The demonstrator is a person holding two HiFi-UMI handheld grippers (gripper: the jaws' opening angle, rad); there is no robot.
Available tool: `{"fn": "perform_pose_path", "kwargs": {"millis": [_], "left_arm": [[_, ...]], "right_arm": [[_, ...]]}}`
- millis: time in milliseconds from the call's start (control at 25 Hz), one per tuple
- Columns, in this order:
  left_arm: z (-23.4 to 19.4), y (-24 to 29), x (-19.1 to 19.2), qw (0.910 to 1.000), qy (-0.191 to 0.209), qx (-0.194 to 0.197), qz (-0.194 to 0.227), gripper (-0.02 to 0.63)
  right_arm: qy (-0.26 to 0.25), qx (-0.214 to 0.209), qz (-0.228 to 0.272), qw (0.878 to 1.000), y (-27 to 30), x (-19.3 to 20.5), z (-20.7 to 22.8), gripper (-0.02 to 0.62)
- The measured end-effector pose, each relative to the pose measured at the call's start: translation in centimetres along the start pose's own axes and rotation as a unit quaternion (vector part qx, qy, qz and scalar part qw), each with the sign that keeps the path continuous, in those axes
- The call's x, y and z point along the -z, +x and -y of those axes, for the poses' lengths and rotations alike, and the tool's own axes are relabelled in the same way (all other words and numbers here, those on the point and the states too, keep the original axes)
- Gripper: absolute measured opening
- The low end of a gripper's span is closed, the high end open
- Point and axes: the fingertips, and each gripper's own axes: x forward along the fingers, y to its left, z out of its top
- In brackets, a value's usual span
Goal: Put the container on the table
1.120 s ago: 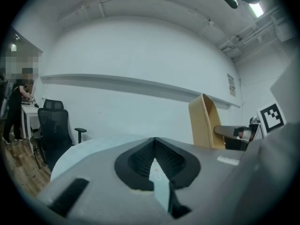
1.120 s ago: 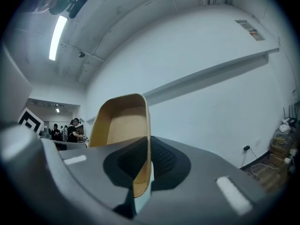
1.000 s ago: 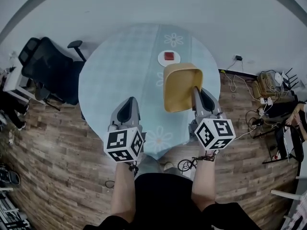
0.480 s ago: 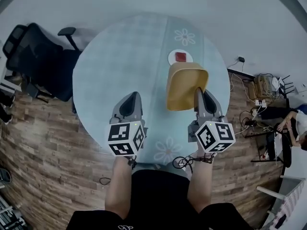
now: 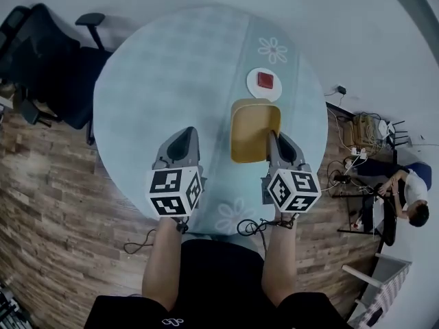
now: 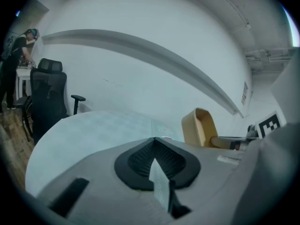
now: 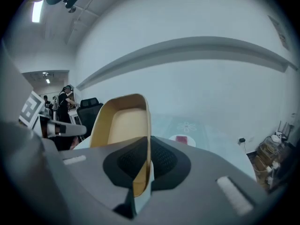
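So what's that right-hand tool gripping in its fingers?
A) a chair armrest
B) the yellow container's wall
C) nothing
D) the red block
B: the right gripper view shows the right gripper shut on the thin wall of the yellow container.

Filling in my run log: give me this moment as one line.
right gripper: shut on container wall | left gripper: shut, empty | container: held over table, near white plate | set down: cannot tell

The container [image 5: 251,131] is looking like smooth matt plastic; the table [image 5: 164,67] is wearing a pale patterned cloth, and the floor [image 5: 48,190] is showing wood planks.
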Motion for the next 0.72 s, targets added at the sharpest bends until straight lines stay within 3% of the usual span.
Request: {"fn": "perform_pose_path", "kwargs": {"millis": [200,440,560,720], "left_arm": [[-1.6,0.3,1.5,0.9997,-0.014,-0.010,-0.015,0.002],[-3.5,0.2,1.7,0.9994,-0.023,-0.020,-0.016,0.002],[-3.8,0.2,1.6,0.9993,-0.026,-0.022,-0.015,0.002],[-4.3,0.0,1.0,0.9994,-0.027,-0.022,-0.009,0.002]], "right_arm": [[-0.042,-0.021,-0.088,0.995,4.0,5.1,-1.0,0.021],[-0.097,-0.074,-0.160,0.979,8.2,9.2,-3.2,0.023],[-0.094,-0.090,-0.205,0.970,10.0,11.7,-3.2,0.023],[-0.036,-0.097,-0.263,0.959,11.5,15.1,-2.9,0.028]]}}
